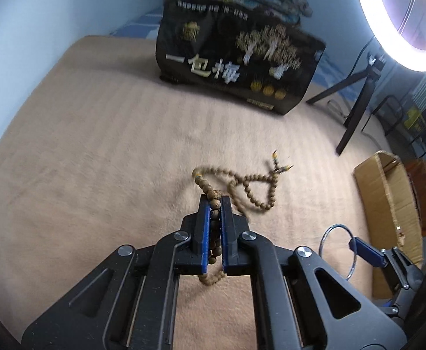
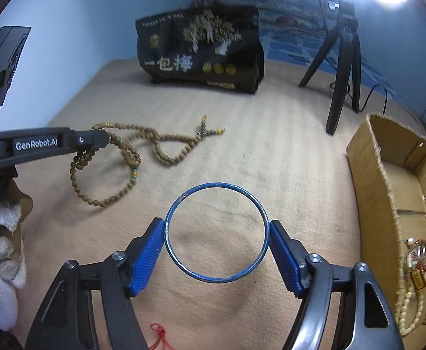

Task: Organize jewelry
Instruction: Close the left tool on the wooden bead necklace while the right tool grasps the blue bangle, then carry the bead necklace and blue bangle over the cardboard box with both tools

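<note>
Cardboard box (image 2: 387, 180), at the frame's right edge, is your target. Bead strand (image 2: 143, 145), left of centre, trails on the blanket: lift your left gripper (image 1: 214, 204), pinched on it, until it clears. Right gripper (image 2: 216, 250) clamps the blue bangle (image 2: 216, 186); keep it level.

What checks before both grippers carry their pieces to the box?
1. Left gripper shut on beads: ok.
2. Beads fully lifted: not ok, most of the strand lies on the blanket.
3. Right gripper shut on bangle, pads on both sides: ok.
4. Bangle clear of the blanket: cannot tell.
5. Box open, room inside: ok; a necklace lies at its near end.
6. Path to box clear of tripod: ok.
</note>
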`<state>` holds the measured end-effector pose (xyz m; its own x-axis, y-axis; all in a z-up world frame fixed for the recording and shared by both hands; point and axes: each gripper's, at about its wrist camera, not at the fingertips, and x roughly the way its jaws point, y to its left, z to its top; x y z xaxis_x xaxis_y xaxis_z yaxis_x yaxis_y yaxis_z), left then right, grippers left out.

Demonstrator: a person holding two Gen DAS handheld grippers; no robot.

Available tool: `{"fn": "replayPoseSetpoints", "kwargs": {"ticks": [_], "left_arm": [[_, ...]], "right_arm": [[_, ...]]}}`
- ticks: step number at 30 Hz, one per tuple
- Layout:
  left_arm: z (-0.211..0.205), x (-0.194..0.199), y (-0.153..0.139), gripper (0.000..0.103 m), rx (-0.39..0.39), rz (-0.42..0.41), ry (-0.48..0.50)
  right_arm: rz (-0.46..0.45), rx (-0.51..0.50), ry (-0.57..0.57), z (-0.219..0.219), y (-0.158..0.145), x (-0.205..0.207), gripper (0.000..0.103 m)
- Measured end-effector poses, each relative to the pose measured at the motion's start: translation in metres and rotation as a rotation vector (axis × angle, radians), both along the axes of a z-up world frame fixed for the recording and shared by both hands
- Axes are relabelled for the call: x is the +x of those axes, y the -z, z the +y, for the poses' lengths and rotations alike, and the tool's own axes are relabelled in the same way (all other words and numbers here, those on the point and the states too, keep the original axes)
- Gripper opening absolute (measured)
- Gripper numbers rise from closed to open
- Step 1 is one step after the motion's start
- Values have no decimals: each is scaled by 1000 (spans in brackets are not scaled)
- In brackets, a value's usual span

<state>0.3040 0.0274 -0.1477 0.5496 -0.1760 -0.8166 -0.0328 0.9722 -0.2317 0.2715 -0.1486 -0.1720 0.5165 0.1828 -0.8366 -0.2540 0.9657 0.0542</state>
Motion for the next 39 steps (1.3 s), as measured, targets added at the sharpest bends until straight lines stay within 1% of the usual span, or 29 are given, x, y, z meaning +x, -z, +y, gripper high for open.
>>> {"fn": "replayPoseSetpoints", "kwargs": {"ticks": [10,13,19,24,29,39], "left_arm": [[6,-19,-45,4,-51,-90,1],[6,-26,-61,4,-70,-118,5],[-3,-39,-93,4,-75,-183,38],[-16,-50,-118,4,-89,-227,74],[-32,-61,-141,4,-102,-268,111],[-81,-78,-176,4,-138,-325,199]], "right_arm": [[-56,9,-12,-3,-29,-12,74],[-76,19,-5,-9,-41,-17,73],[-121,34,12,-26,-66,-28,73],[-154,48,44,-49,-88,-38,73],[-175,49,72,-73,-103,-49,73],[-196,37,139,-130,-120,-76,73]]}}
